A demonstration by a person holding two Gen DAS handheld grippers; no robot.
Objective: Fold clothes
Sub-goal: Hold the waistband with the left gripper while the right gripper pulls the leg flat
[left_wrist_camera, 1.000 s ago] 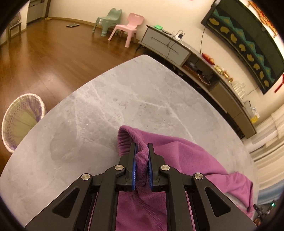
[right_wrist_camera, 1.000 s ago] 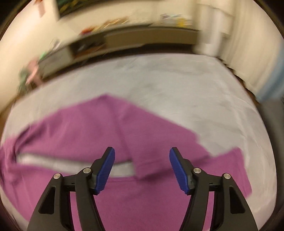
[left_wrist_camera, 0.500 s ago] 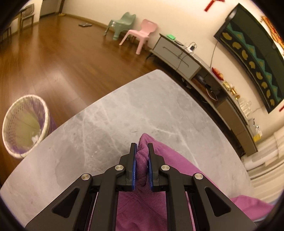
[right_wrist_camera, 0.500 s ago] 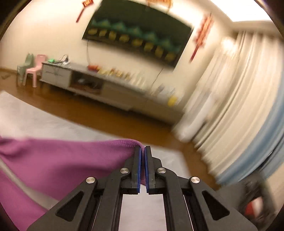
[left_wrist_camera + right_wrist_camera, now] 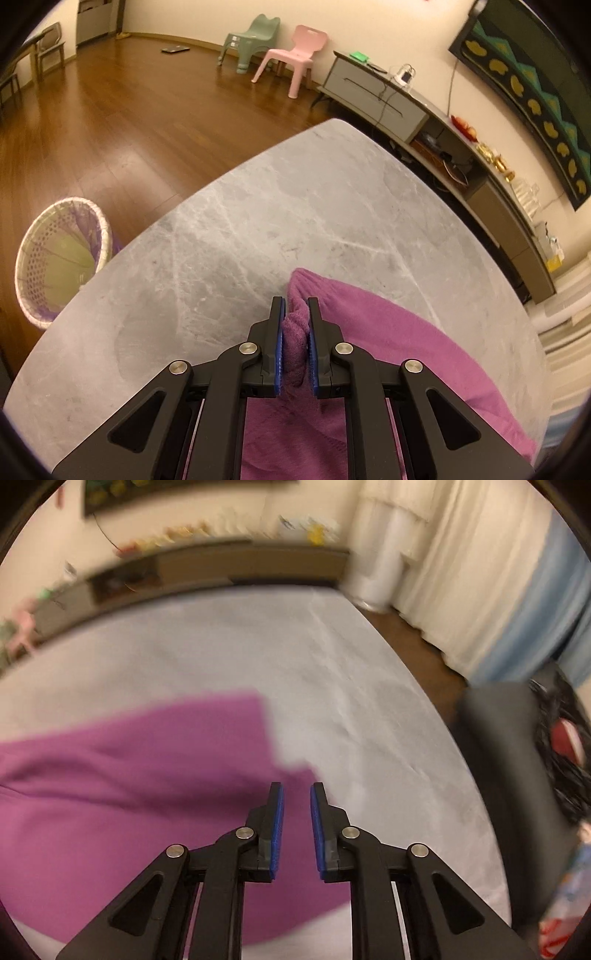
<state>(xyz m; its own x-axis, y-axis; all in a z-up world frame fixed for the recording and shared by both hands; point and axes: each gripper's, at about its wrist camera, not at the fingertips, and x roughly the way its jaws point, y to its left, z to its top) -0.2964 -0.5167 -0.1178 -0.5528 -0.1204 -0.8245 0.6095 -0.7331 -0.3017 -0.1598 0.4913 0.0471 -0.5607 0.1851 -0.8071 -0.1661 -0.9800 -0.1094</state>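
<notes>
The purple sweater (image 5: 388, 350) lies on the grey marble table (image 5: 258, 229); it looks soft and floppy, so grab it by an edge or cuff. The left gripper (image 5: 295, 325) pinches a bunched cuff. The right gripper (image 5: 296, 808) has just been opening a little, with nothing between its jaws.

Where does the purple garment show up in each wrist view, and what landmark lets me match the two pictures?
Left wrist: purple garment fills the lower centre and right, a bunched fold pinched in the left gripper.
Right wrist: it spreads over the lower left, blurred, under the right gripper, whose jaws have just been opening, with nothing between them.
Shared landmark: the grey marble table.
</notes>
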